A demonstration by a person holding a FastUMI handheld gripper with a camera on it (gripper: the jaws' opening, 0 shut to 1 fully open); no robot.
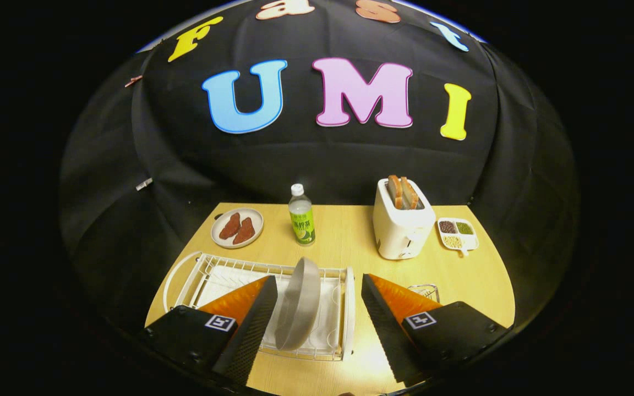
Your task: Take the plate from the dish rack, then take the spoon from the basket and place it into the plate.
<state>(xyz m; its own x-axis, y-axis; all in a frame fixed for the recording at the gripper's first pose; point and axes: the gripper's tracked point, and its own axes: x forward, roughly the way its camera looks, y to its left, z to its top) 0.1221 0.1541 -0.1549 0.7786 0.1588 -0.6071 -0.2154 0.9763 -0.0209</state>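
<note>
gripper (317, 324) fingers spread wide, pinching nothing. grey plate (298, 304) stands on edge in the white wire dish rack (215, 269), between the fingers, hard up against or just beside the left one, clear gap to the right one

risks as I see them:
- off-centre approach: closing from here, the left finger meets the plate first and shoves it sideways along the rack wires, or tips it flat before the right finger arrives
- plate leans a bit; a pinch on the rim only could let it pivot and slip on lift
- right finger sits over the rack's end wall (349, 308); going lower may snag the wire and drag the whole rack on the table (350, 242)
- small wire basket (425, 290) just beyond the right finger, can't make out the spoon in it; a wide swing with the plate may clip it
- bottle (301, 215) and toaster (402, 225) well beyond the rack, low risk unless the lift overshoots forward
</note>
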